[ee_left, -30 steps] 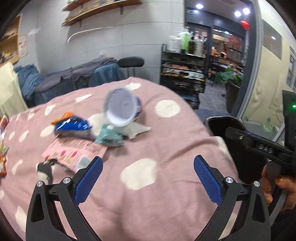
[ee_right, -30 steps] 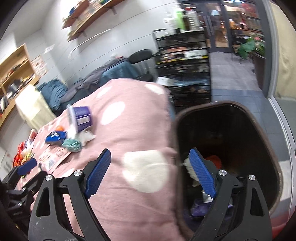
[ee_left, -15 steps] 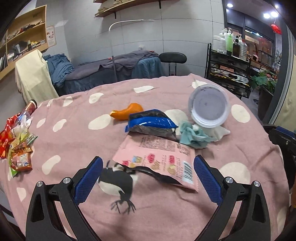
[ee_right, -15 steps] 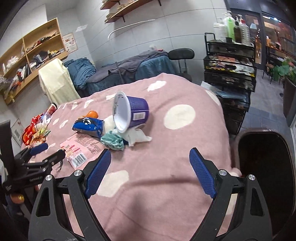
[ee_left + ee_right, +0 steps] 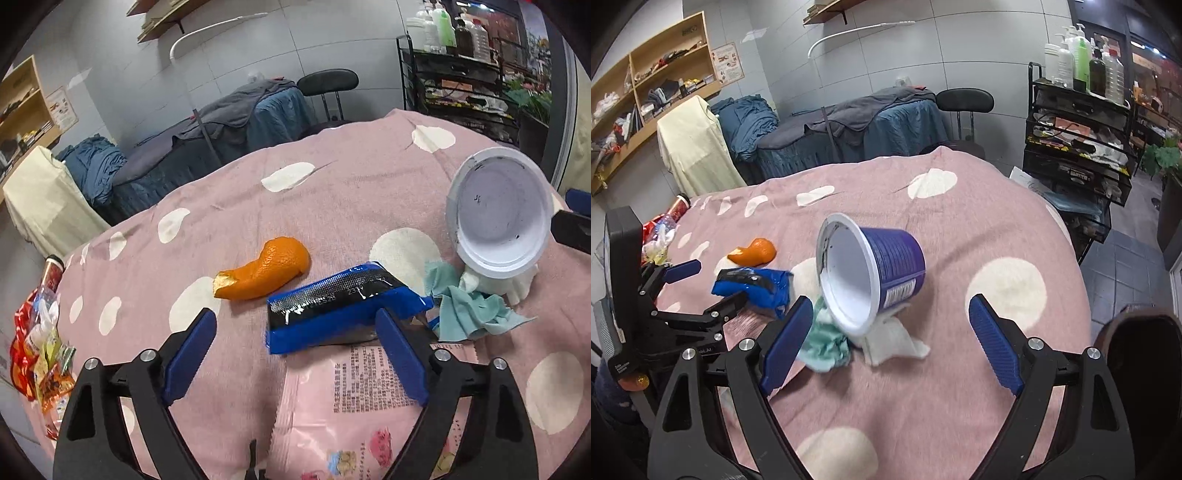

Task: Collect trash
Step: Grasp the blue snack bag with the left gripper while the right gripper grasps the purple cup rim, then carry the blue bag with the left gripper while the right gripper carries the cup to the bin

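Observation:
Trash lies on a pink dotted tablecloth. A blue snack wrapper lies just ahead of my open, empty left gripper, its right finger over the wrapper's near edge. An orange peel lies behind it and a pink packet below it. A purple cup lies on its side on teal tissue and white tissue, just ahead of my open, empty right gripper. The cup also shows in the left wrist view. The left gripper shows at the wrapper.
A dark trash bin stands at the table's right edge. Colourful snack packets and a bottle lie at the table's left edge. A black chair, a draped bed and a wire shelf rack stand behind the table.
Both grippers have swung left from the bin and moved in over the table. The left one has closed in on the blue wrapper, the right one on the purple cup.

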